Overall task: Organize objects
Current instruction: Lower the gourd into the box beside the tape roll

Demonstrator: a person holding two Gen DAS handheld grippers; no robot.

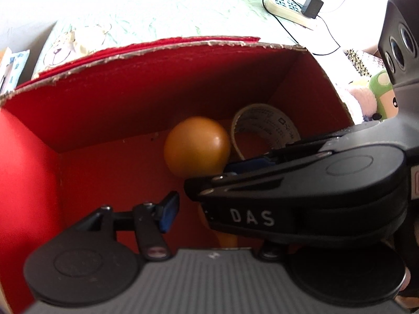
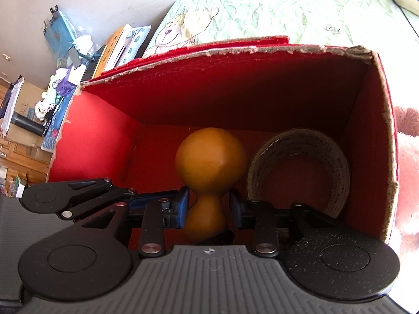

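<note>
A red cardboard box stands open on a bed. Inside it lie an orange gourd-shaped toy and a roll of tape leaning in the right corner. My right gripper reaches into the box with its blue pads on either side of the toy's narrow neck. The left pad lies against the neck and a small gap shows at the right pad. My left gripper is open just left of it, its left pad free and its right finger hidden behind the right gripper.
The box's torn rim rises around both grippers. A power strip with a black adapter lies on the bear-print sheet behind. Plush toys sit right of the box, and books and clutter lie to its left.
</note>
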